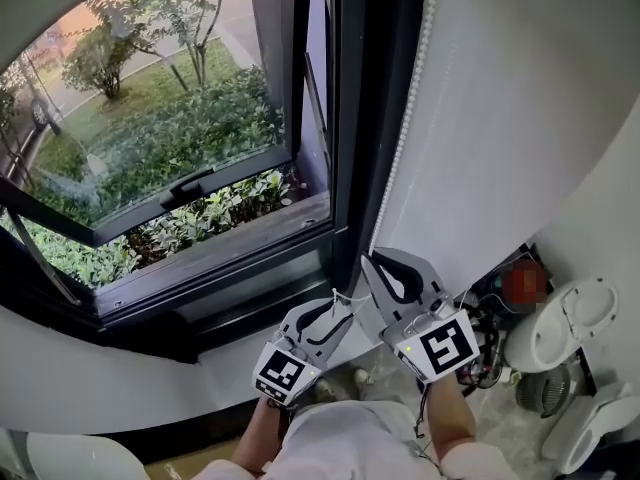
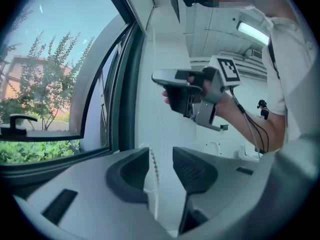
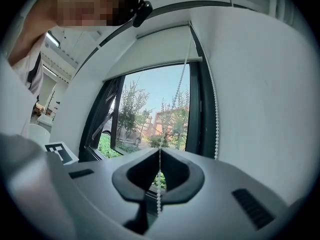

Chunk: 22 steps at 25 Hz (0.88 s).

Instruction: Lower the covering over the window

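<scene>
Head view: a person at an open window (image 1: 150, 118) works the bead chain (image 1: 404, 138) that hangs along the dark frame. The right gripper (image 1: 374, 262) is set higher on the chain than the left gripper (image 1: 344, 304). Left gripper view: its jaws stand apart and the chain hangs loose between the pads, unpressed, while the right gripper shows above it. Right gripper view: its jaws are closed tight on the chain, which is pinched at the tips. The roller blind (image 3: 155, 46) covers only the window's top band, leaving the glass below bare. The job looks to be early in a hand-over-hand pull. The next move likely calls for the right gripper to draw the chain straight down while the free left gripper climbs for a fresh hold. Counted: two grippers, one blind, one chain seen as two strands, and one window handle (image 1: 190, 183).
</scene>
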{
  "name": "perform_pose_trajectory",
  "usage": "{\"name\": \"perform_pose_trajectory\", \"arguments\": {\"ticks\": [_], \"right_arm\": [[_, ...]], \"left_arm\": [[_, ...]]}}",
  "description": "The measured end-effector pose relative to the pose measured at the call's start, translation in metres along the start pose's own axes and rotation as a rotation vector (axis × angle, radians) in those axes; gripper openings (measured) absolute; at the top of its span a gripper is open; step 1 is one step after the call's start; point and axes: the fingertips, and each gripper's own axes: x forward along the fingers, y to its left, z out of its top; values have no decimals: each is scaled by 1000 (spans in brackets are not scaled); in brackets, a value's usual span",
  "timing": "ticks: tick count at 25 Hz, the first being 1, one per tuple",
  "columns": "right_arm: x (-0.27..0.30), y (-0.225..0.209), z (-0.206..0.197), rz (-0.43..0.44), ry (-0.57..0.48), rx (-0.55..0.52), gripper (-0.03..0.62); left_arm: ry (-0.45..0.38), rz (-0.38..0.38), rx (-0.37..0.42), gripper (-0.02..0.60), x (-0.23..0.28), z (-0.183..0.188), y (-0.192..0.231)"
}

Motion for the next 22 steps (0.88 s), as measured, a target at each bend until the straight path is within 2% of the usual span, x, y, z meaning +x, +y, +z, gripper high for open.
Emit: {"name": "perform_pose_trajectory", "arguments": {"ticks": [10, 15, 22], "right_arm": [[0, 0, -3, 6, 2, -4, -2], [-1, -1, -5, 8, 0, 24, -3], [-2, 0, -11, 5, -11, 78, -5]], "left_arm": [[-201, -36, 88, 153, -14, 104, 6], [-227, -57, 140, 152, -9, 142, 6], [-249, -53, 163, 144, 0, 167, 8]]}}
